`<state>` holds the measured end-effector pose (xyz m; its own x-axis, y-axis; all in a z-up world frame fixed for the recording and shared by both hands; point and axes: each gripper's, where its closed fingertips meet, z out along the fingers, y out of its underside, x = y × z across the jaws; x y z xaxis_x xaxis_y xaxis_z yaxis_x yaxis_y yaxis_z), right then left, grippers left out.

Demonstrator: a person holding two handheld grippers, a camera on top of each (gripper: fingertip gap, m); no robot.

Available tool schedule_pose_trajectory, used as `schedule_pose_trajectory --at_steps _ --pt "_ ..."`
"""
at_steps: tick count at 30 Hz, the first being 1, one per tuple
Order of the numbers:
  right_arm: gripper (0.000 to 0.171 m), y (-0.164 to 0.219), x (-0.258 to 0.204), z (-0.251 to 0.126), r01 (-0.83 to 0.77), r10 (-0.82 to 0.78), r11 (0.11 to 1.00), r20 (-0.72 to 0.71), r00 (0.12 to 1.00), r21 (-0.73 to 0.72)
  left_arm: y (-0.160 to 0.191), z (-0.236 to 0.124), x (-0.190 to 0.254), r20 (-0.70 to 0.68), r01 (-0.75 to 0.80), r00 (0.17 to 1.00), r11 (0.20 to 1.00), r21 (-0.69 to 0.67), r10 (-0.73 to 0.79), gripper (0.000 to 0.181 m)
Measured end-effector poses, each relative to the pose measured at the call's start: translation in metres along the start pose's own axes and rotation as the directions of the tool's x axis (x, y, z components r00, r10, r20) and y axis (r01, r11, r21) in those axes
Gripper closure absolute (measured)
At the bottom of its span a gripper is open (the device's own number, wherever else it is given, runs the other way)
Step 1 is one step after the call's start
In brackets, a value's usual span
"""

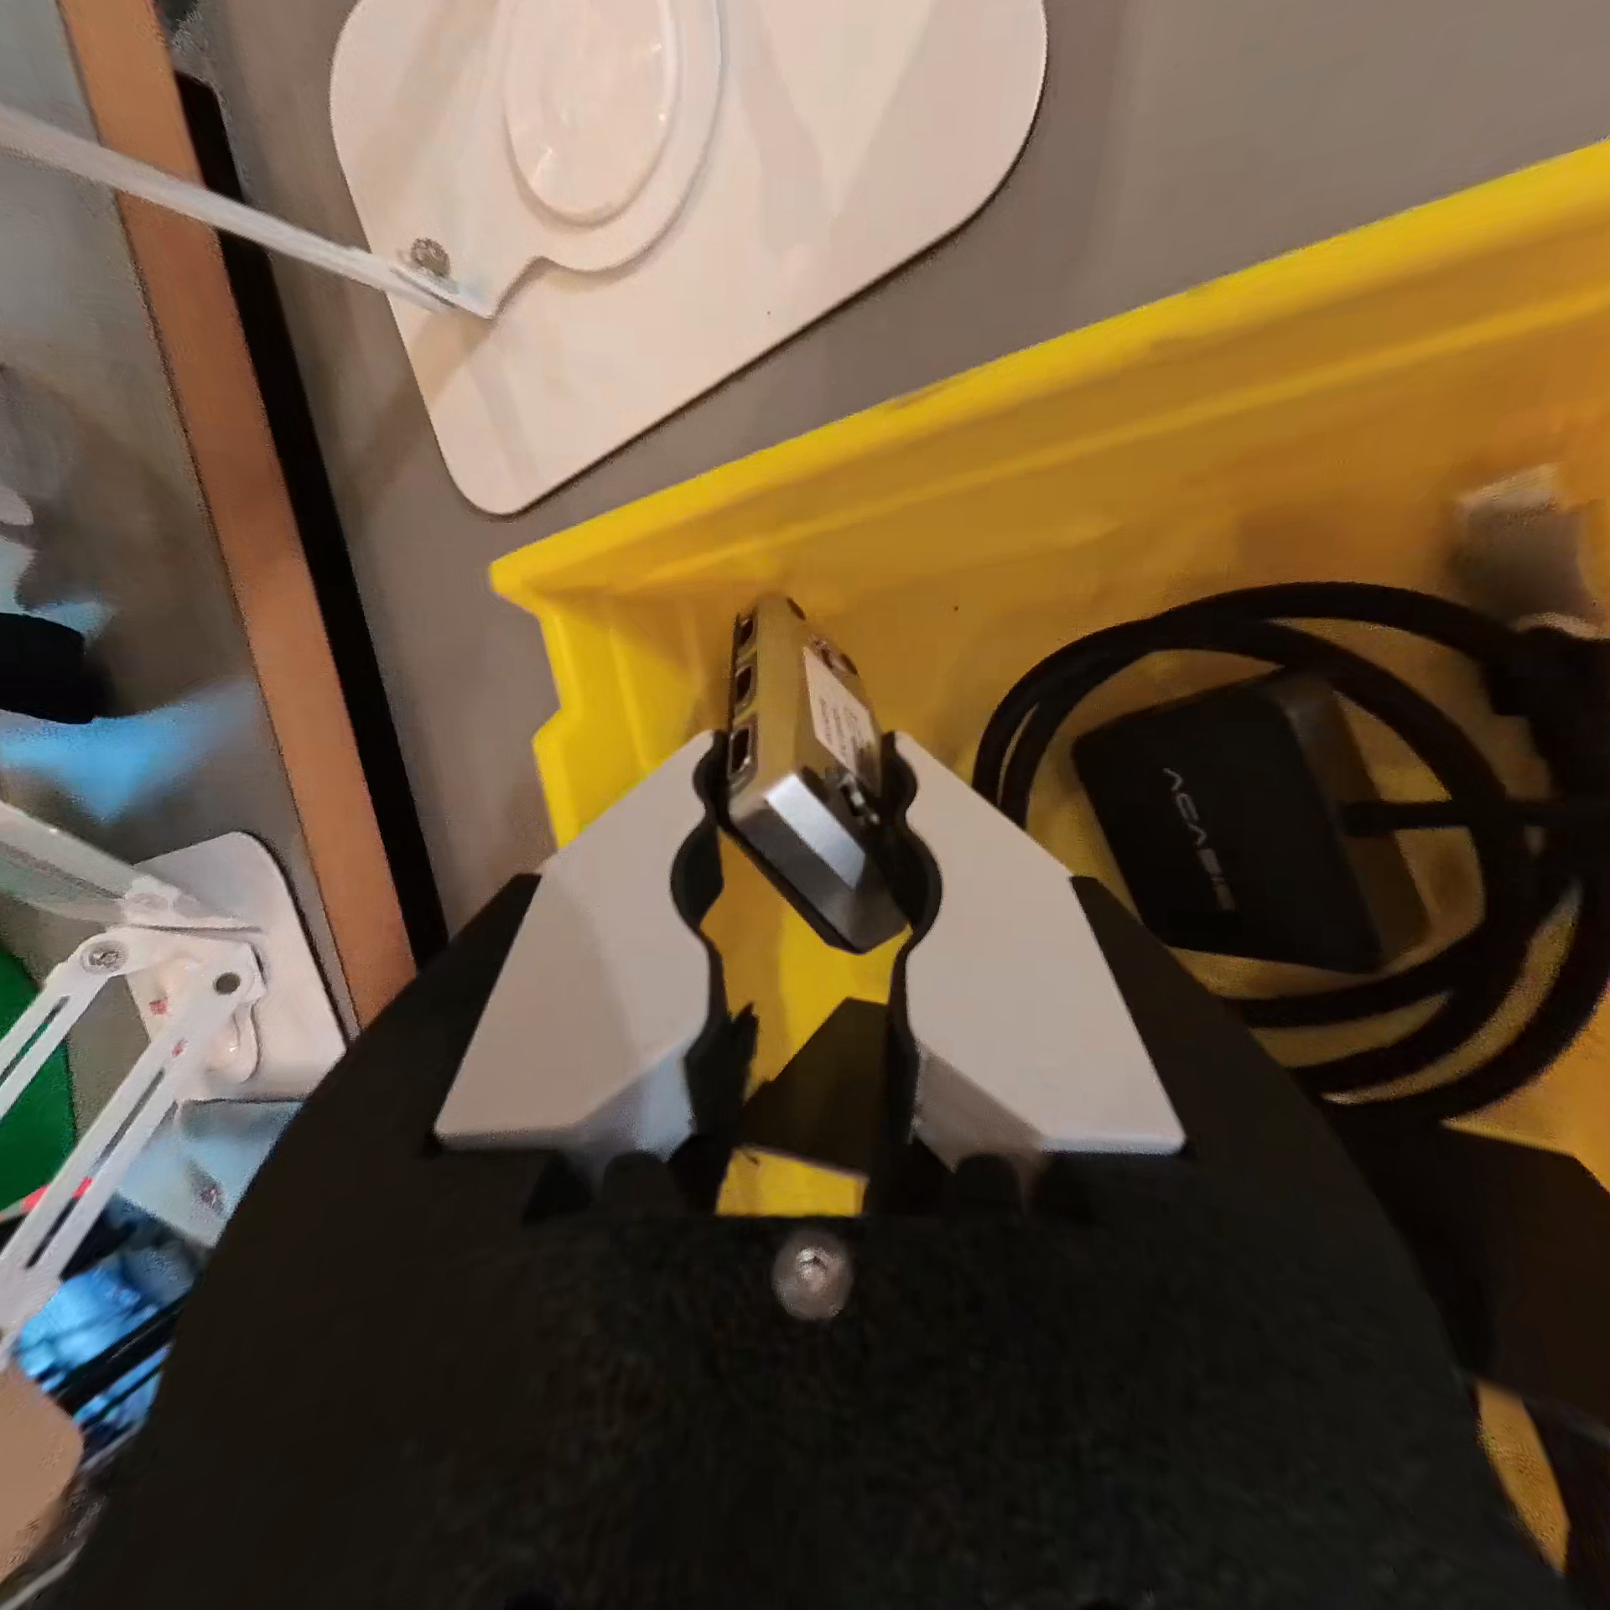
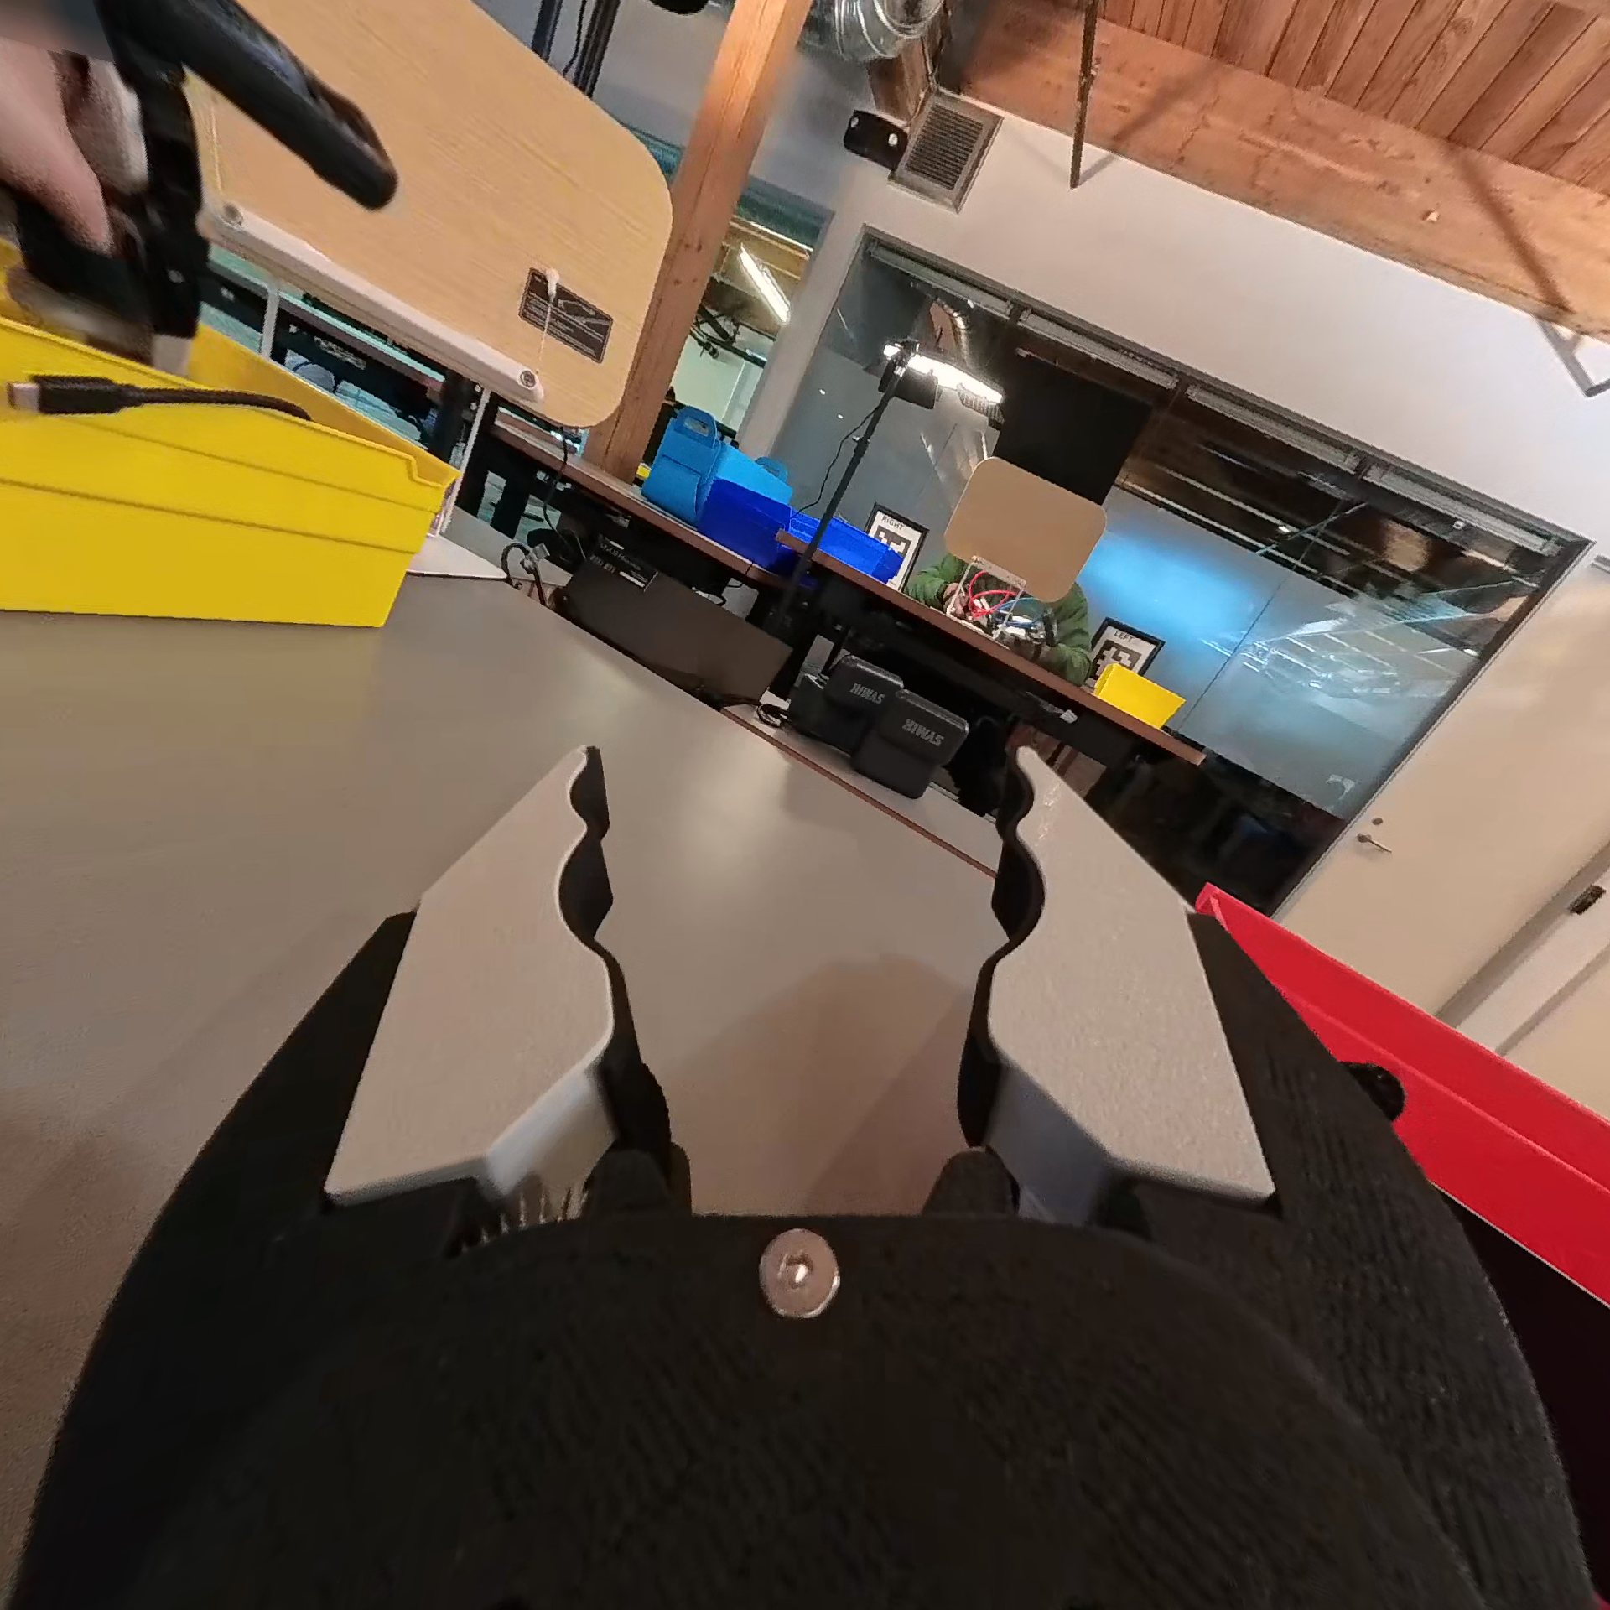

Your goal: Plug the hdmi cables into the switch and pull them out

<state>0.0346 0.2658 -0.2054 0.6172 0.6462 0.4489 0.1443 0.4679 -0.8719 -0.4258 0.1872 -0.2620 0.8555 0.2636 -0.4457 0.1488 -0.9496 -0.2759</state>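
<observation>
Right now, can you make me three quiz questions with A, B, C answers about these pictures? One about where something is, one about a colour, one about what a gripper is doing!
1. Where is the coiled black cable?
A. on the floor
B. inside the yellow plastic bin
C. on a chair

2. What colour is the tray edge beside the right hand-held gripper?
A. red
B. green
C. white

3. The left hand-held gripper is:
A. wide open and empty
B. out of sight
C. shut on the slim metal switch

Answers: 1 B, yellow walls surround it. 2 A, plainly red. 3 C, both fingers clamp its end.
</observation>
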Motion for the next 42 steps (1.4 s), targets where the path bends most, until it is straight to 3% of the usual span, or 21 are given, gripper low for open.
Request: schedule_pose_trajectory --at_steps 4,8,14,18,25,30,35,42 --pt "0.083 0.002 0.001 0.001 -0.005 0.005 1.0 -0.002 1.0 -0.007 -0.011 -0.044 -0.02 -0.002 0.012 1.0 0.991 0.134 -0.012 0.152" --pt "0.084 0.002 0.001 0.001 -0.005 0.005 1.0 -0.004 1.0 -0.012 -0.031 -0.112 -0.035 0.035 -0.03 0.999 0.954 0.3 0.021 0.156" --pt "0.086 0.001 -0.001 0.0 0.016 -0.016 1.0 -0.005 1.0 -0.01 -0.068 -0.233 -0.043 0.17 -0.143 0.984 0.816 0.56 0.056 0.161" --pt "0.087 0.001 0.002 -0.001 0.006 -0.006 1.0 -0.014 1.0 -0.008 -0.081 -0.285 -0.039 0.243 -0.216 0.967 0.75 0.626 0.075 0.162" --pt "0.088 0.003 0.008 -0.001 -0.02 0.02 1.0 -0.032 0.999 -0.012 -0.101 -0.377 -0.014 0.355 -0.327 0.933 0.555 0.765 0.059 0.161" --pt "0.089 0.003 0.009 -0.001 -0.03 0.03 0.999 -0.036 0.999 -0.012 -0.113 -0.414 -0.021 0.398 -0.351 0.917 0.543 0.763 0.033 0.161" --pt "0.089 0.002 0.01 -0.001 -0.028 0.028 1.0 -0.043 0.999 -0.006 -0.12 -0.438 -0.02 0.31 -0.284 0.95 0.461 0.841 0.019 0.161" --pt "0.089 -0.001 0.019 -0.003 -0.034 0.035 0.999 -0.087 0.996 0.009 -0.126 -0.459 0.052 0.176 -0.242 0.961 0.339 0.909 0.214 0.161"
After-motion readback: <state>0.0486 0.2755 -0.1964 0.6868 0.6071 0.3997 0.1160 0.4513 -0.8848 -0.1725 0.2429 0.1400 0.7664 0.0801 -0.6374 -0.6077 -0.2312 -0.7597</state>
